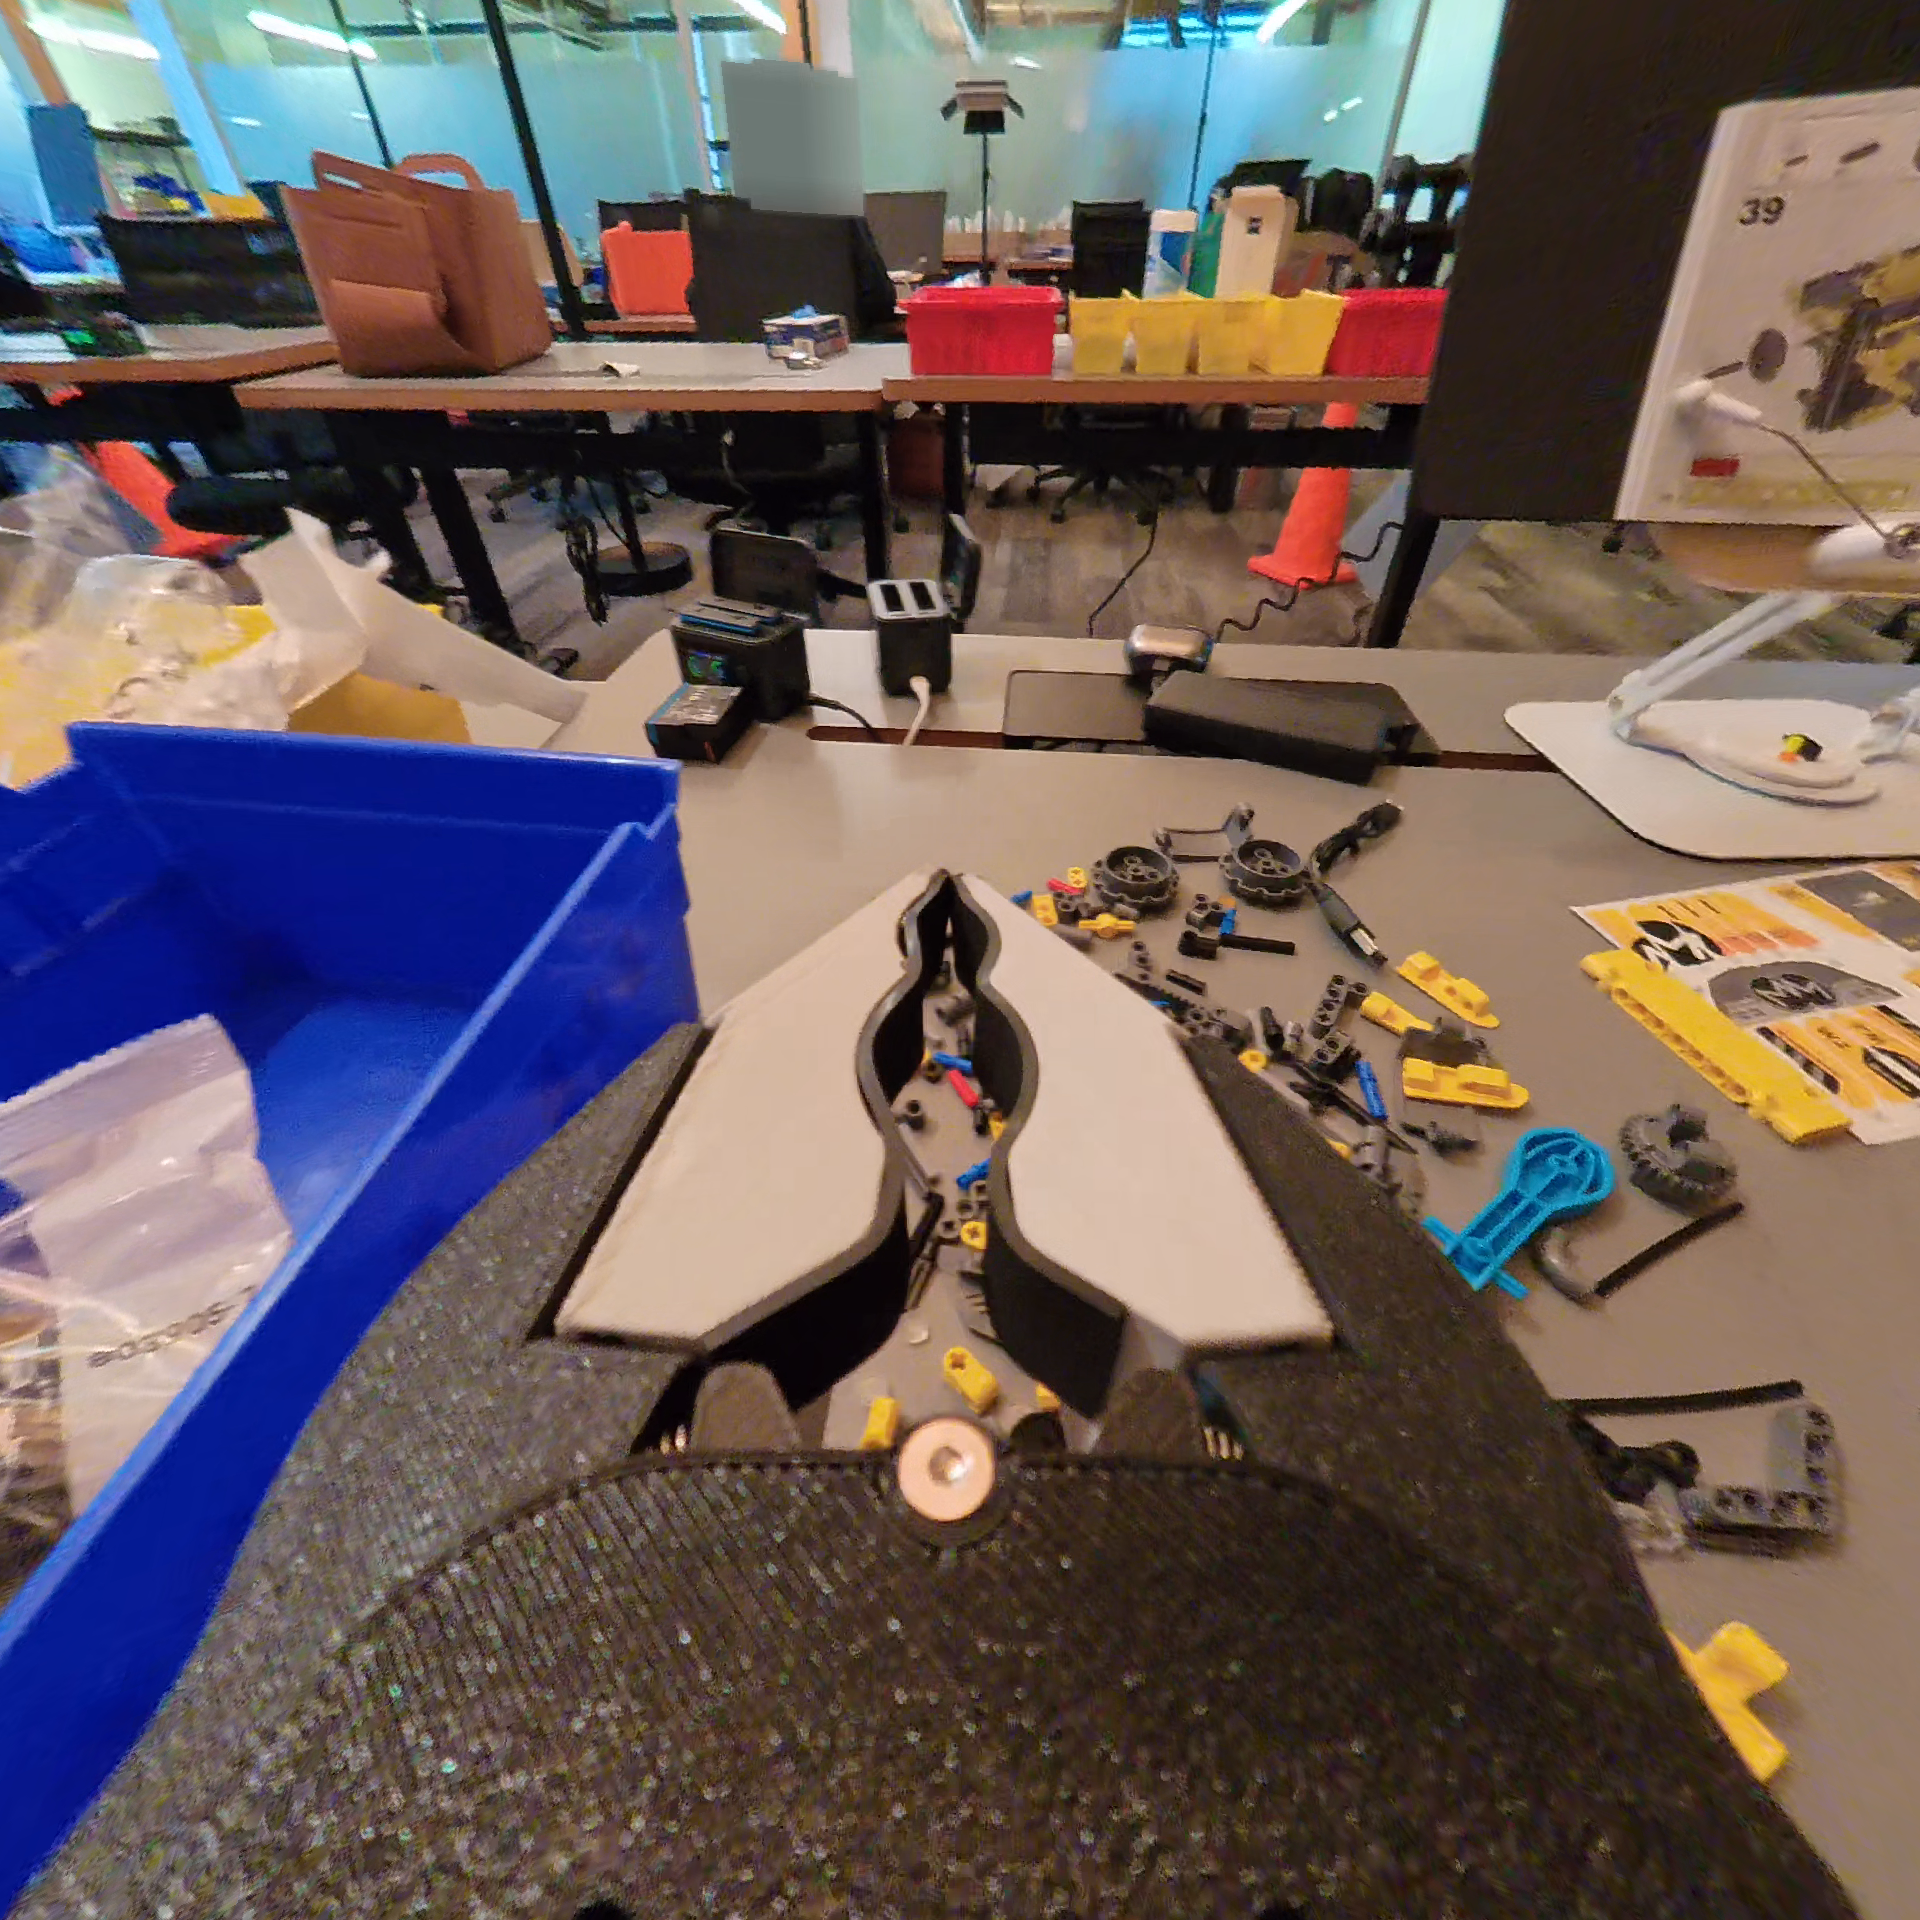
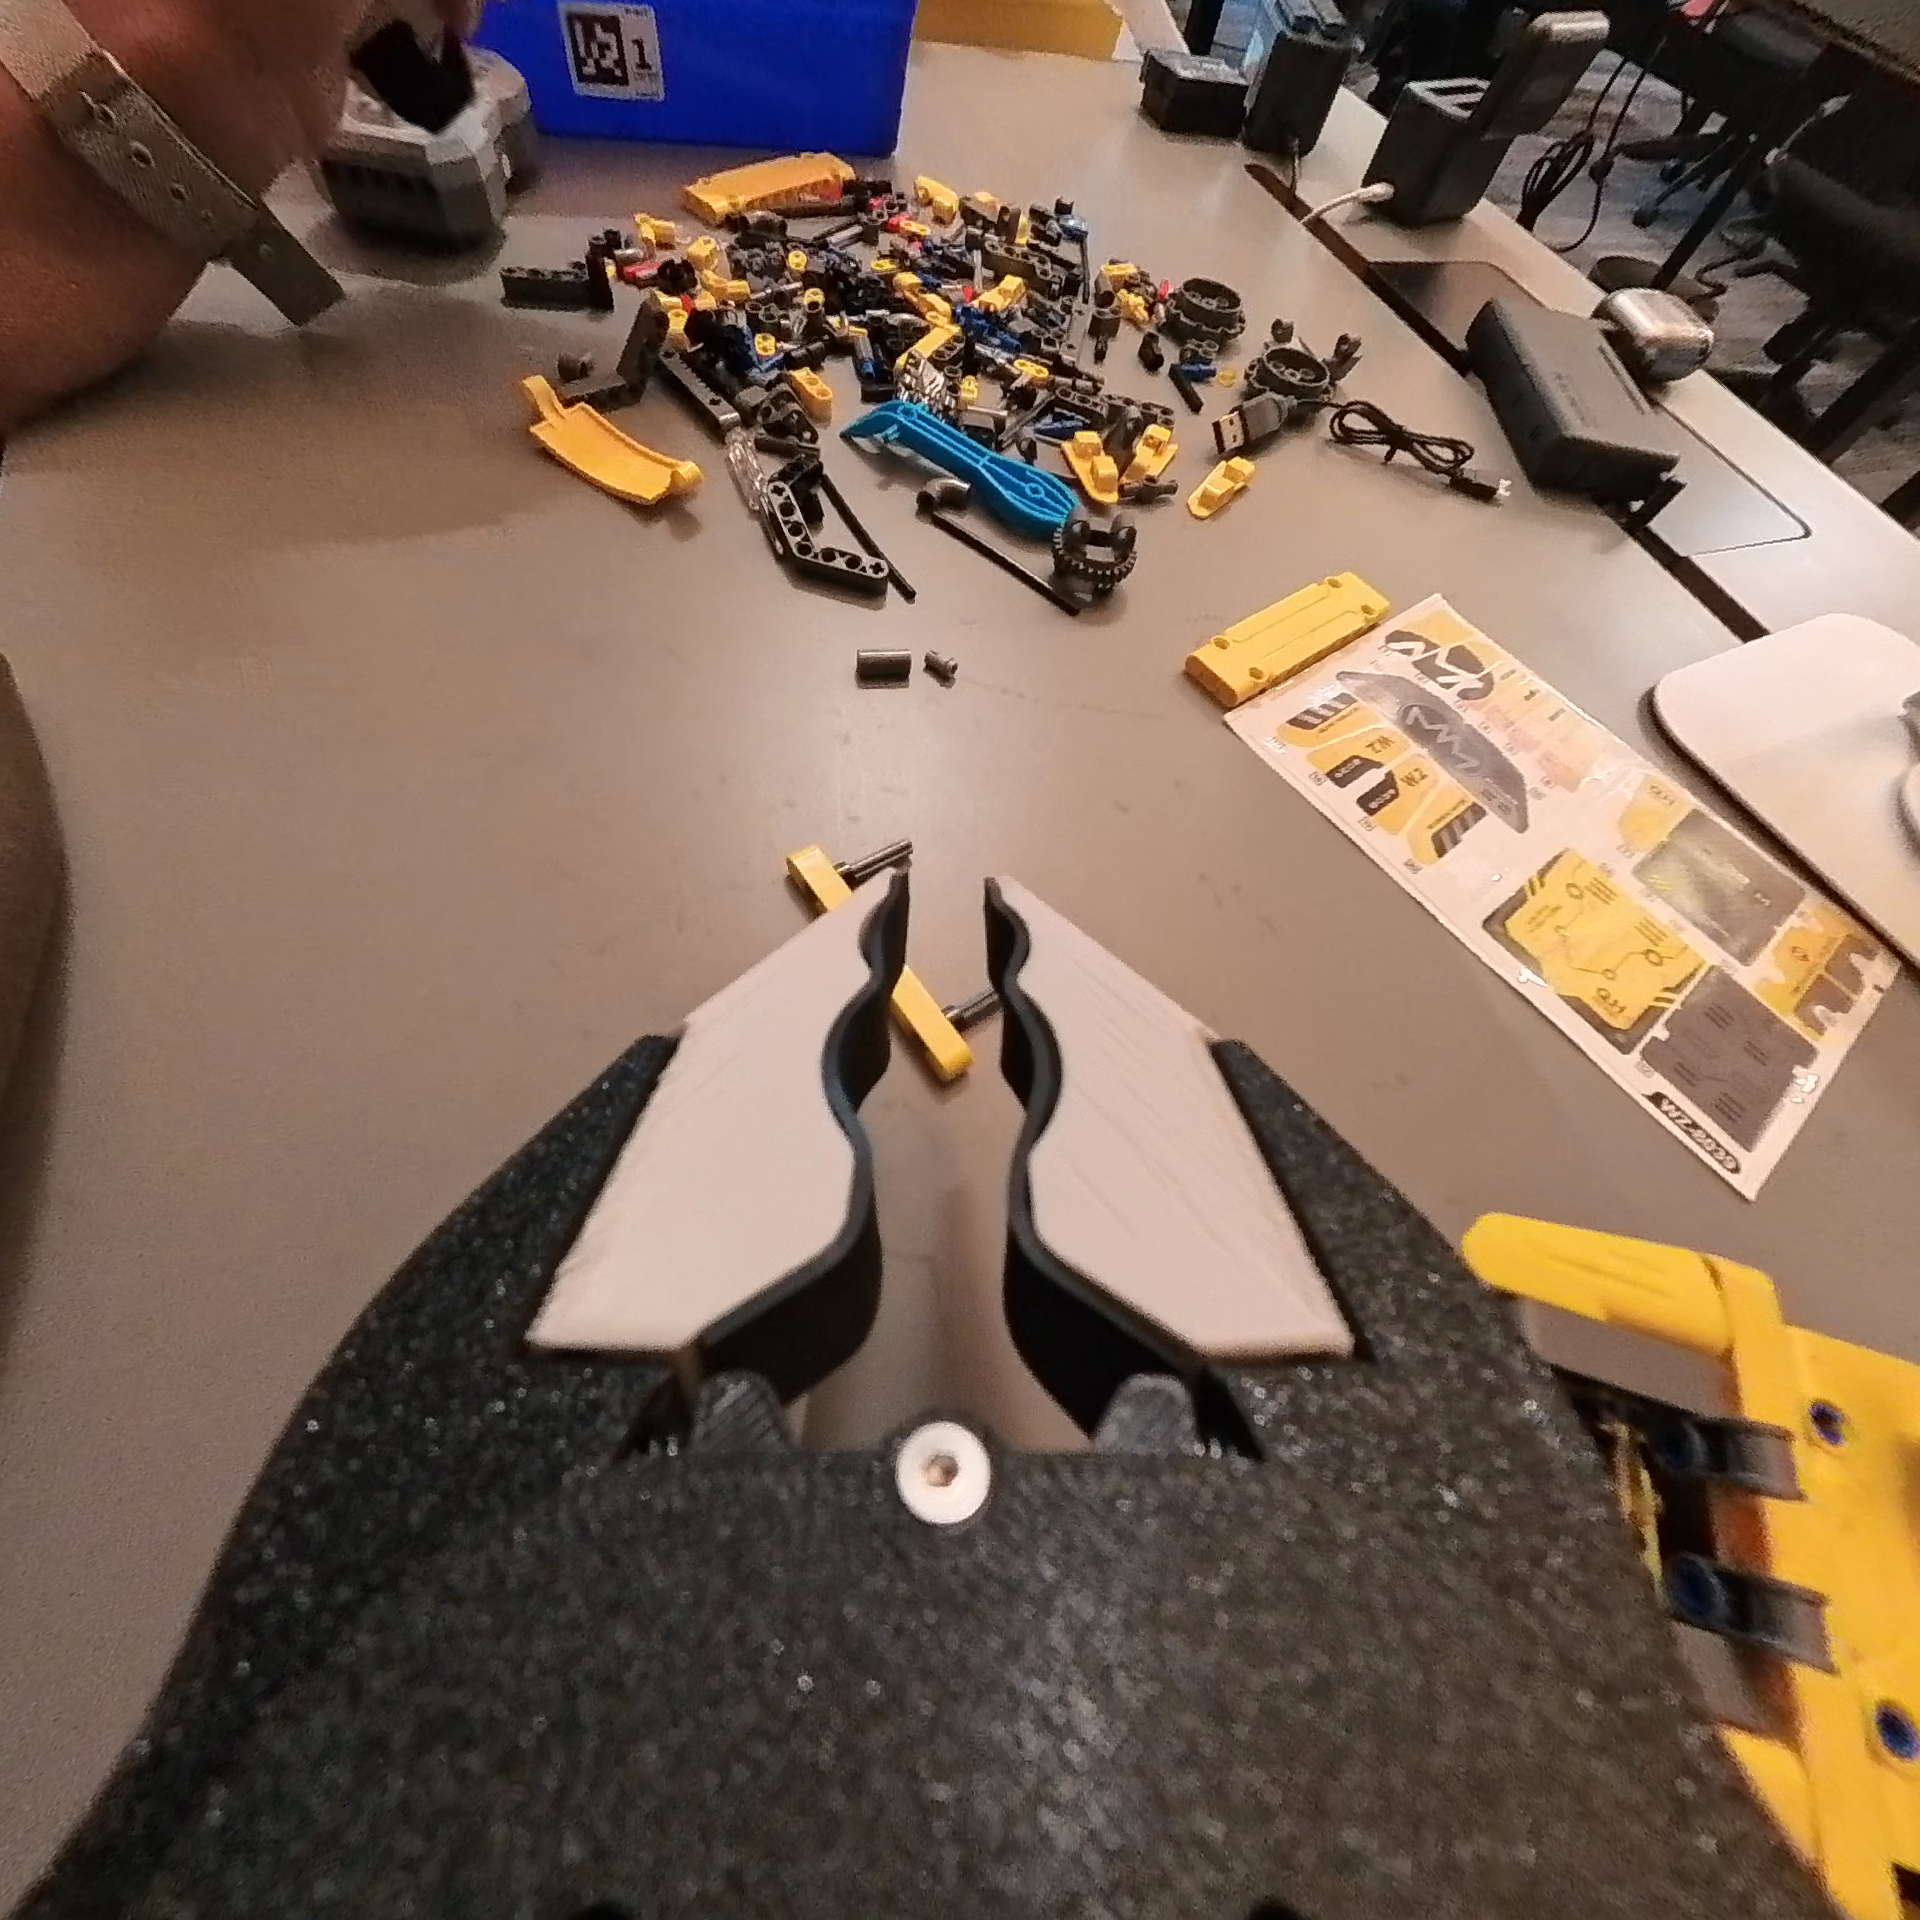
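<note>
My left gripper [image 1: 948, 883] is shut, tips touching and nothing visible between them, low over a scatter of small black, yellow and blue building parts [image 1: 1247, 997] on the grey table [image 1: 831, 810]. A blue bin [image 1: 312, 935] is close on its left. My right gripper [image 2: 945, 894] is open with a narrow gap. A yellow beam with black pins [image 2: 925, 1023] lies on the table under that gap, partly hidden by the left finger. The parts pile [image 2: 935, 312] is farther ahead. The left gripper [image 2: 416, 135], held by a hand, shows at the top left of the right wrist view.
A blue tool [image 2: 977, 468], a sticker sheet [image 2: 1558, 883] and a yellow panel [image 2: 1288, 644] lie to the right. A yellow assembly [image 2: 1766, 1507] sits beside my right gripper. An instruction booklet [image 1: 1787, 312] stands on a white holder [image 1: 1714, 790]. Chargers [image 1: 738, 665] line the far edge. Plastic bags [image 1: 125, 1195] lie in the bin. About 35 centimetres separates my left fingertips from my right.
</note>
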The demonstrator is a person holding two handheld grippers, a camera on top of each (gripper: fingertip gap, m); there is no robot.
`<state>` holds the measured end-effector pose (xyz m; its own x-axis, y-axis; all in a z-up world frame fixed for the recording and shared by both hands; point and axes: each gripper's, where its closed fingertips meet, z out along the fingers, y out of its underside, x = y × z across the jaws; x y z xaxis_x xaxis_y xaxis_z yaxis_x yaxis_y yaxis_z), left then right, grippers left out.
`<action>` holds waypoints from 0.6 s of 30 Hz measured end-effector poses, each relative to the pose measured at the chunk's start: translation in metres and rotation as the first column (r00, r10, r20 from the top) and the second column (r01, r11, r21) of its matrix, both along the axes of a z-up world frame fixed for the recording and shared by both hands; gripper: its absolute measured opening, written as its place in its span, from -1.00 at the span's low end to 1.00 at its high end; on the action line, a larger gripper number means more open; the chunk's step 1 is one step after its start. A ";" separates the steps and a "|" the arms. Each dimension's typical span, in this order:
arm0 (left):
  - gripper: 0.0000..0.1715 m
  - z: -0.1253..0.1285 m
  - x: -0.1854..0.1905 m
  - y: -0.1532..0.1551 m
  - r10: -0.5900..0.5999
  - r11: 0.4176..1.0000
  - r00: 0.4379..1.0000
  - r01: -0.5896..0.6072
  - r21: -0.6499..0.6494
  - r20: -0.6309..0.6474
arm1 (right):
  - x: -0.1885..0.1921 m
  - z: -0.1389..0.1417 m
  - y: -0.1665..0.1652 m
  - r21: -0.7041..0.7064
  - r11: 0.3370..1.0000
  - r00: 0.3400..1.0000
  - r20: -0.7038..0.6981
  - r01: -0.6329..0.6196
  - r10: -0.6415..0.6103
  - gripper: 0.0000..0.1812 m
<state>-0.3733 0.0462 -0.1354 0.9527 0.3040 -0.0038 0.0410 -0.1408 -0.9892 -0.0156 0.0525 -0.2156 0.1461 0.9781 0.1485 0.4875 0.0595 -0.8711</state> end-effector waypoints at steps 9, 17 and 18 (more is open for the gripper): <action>-1.00 0.000 -0.005 -0.002 0.033 0.999 0.998 -0.034 -0.022 -0.048 | -0.001 -0.001 0.000 0.002 1.000 1.000 0.001 -0.002 0.002 -0.85; -1.00 -0.005 -0.010 -0.001 0.077 0.996 0.995 -0.080 -0.047 -0.063 | -0.001 -0.002 0.000 0.003 1.000 1.000 0.005 -0.004 0.004 -0.85; -1.00 -0.006 -0.010 -0.001 0.082 0.995 0.995 -0.085 -0.049 -0.065 | -0.001 -0.002 0.000 0.003 1.000 1.000 0.004 -0.004 0.004 -0.85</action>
